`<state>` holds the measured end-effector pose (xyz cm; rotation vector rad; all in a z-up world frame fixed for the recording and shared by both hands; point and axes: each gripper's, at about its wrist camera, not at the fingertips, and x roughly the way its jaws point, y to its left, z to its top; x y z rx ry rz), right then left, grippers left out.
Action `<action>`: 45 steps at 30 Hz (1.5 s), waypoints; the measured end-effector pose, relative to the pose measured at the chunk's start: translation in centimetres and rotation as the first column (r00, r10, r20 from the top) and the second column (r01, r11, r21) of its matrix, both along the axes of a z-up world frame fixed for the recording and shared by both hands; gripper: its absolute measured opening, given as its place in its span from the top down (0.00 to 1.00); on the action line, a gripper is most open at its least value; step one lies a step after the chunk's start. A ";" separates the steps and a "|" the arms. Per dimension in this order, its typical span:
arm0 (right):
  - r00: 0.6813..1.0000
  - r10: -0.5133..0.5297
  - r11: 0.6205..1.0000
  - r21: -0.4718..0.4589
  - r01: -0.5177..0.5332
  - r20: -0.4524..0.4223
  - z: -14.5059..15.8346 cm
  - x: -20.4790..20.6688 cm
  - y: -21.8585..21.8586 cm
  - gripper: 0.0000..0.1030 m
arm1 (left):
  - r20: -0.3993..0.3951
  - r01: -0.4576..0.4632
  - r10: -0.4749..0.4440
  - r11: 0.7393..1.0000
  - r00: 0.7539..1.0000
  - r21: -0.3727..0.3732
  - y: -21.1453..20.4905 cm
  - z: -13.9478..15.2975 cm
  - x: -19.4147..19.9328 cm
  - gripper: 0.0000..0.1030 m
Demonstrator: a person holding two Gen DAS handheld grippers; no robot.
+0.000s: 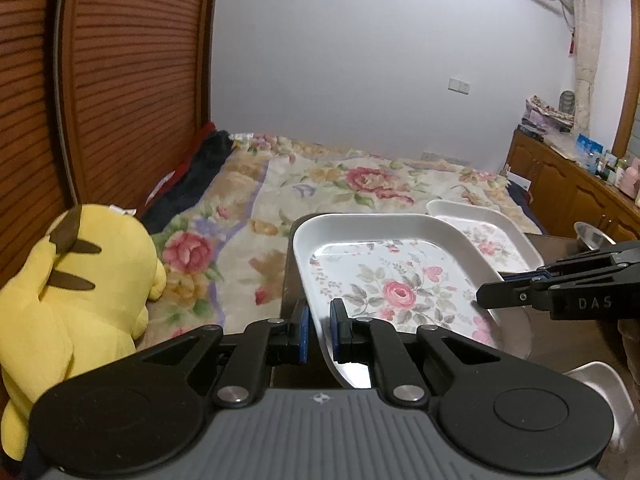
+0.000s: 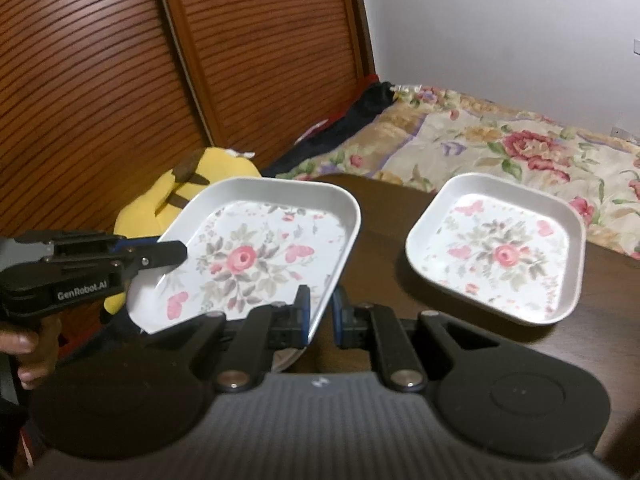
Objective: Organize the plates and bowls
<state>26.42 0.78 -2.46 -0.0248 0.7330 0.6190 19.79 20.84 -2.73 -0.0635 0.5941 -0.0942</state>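
Plate [image 2: 256, 256] between both hand-held grippers' fingers

Two square plates sit side by side. The near plate [image 2: 260, 252] is tilted above the table [image 2: 384, 216], and the left gripper [image 2: 176, 254] and right gripper [image 2: 320, 312] are at its two near corners. The far plate [image 2: 496, 248] lies flat on the table, to the right. Behind the table is the bed [image 2: 500, 148] (a stuffed toy [image 1: 80, 300] sits at its left).
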 end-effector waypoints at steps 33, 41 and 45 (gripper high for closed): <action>0.989 -0.091 0.994 0.067 0.083 0.116 4.0 -9.6 -9.4 0.88 | 0.095 0.106 -0.113 0.991 0.989 0.079 -8.7 5.4 -8.1 0.88; 0.986 -0.109 0.992 0.082 0.100 0.123 4.0 -11.1 -10.7 0.88 | 0.103 0.130 -0.138 0.988 0.985 0.084 -9.9 5.6 -9.4 0.88; 0.986 -0.123 0.989 0.095 0.113 0.111 3.3 -11.5 -11.6 0.88 | 0.097 0.144 -0.151 0.987 0.984 0.078 -10.2 5.1 -9.8 0.88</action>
